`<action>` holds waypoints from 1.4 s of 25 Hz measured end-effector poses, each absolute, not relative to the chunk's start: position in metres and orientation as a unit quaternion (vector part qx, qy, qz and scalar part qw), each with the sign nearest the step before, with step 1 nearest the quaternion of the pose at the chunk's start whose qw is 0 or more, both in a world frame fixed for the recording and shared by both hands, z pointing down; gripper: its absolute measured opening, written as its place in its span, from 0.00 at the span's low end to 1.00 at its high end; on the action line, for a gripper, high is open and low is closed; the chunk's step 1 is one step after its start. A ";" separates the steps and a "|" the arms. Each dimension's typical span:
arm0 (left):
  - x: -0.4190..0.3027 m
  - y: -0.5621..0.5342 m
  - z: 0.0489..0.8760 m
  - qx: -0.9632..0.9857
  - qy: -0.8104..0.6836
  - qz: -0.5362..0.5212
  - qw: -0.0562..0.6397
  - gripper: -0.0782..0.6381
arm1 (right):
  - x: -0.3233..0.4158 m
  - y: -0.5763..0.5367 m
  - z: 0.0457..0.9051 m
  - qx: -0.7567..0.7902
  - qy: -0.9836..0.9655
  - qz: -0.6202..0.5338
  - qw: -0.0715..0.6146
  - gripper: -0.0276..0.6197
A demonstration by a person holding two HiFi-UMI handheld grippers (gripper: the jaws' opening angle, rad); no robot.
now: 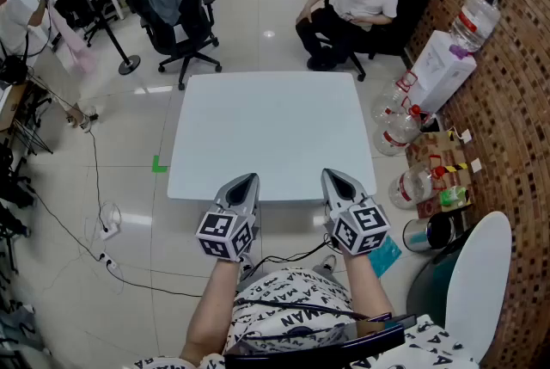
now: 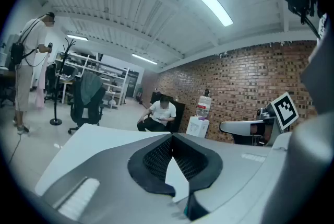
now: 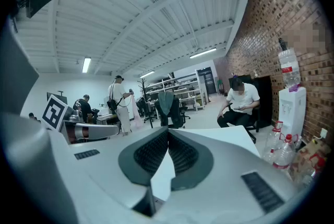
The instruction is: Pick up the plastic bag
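Observation:
A bare white square table (image 1: 271, 126) stands in front of me, and I see no plastic bag on it or in any view. My left gripper (image 1: 246, 181) hovers over the table's near edge, left of centre, its jaws shut together with nothing between them. My right gripper (image 1: 334, 176) hangs beside it over the same edge, also shut and empty. In the left gripper view the left gripper (image 2: 171, 136) points level across the tabletop (image 2: 99, 137). The right gripper (image 3: 167, 131) does the same in its own view, and each sees the other gripper alongside.
A person (image 1: 354, 6) sits on a dark chair beyond the table's far right corner. A black office chair (image 1: 179, 10) stands at far left. Water bottles (image 1: 394, 113) and a dispenser (image 1: 441, 66) line the brick wall at right. A white chair (image 1: 478, 281) is near right. Cables (image 1: 94, 230) cross the floor.

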State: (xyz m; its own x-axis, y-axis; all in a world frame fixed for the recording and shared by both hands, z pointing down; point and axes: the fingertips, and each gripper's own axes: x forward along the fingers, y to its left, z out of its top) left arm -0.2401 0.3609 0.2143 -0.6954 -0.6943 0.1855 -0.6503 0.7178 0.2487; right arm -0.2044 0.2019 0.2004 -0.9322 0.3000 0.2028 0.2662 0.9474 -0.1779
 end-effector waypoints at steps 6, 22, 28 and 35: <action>-0.240 0.360 0.213 0.370 -0.916 -0.082 0.133 0.11 | -0.205 0.203 0.198 -0.144 -0.980 0.076 0.113 0.06; -0.243 0.353 0.215 0.379 -0.912 -0.081 0.136 0.11 | -0.208 0.200 0.199 -0.137 -0.981 0.085 0.105 0.06; -0.241 0.339 0.215 0.394 -0.905 -0.078 0.140 0.11 | -0.206 0.196 0.199 -0.137 -0.980 0.096 0.102 0.06; -0.209 0.286 0.220 0.478 -0.860 -0.044 0.176 0.11 | -0.161 0.159 0.211 -0.058 -0.982 0.146 0.102 0.21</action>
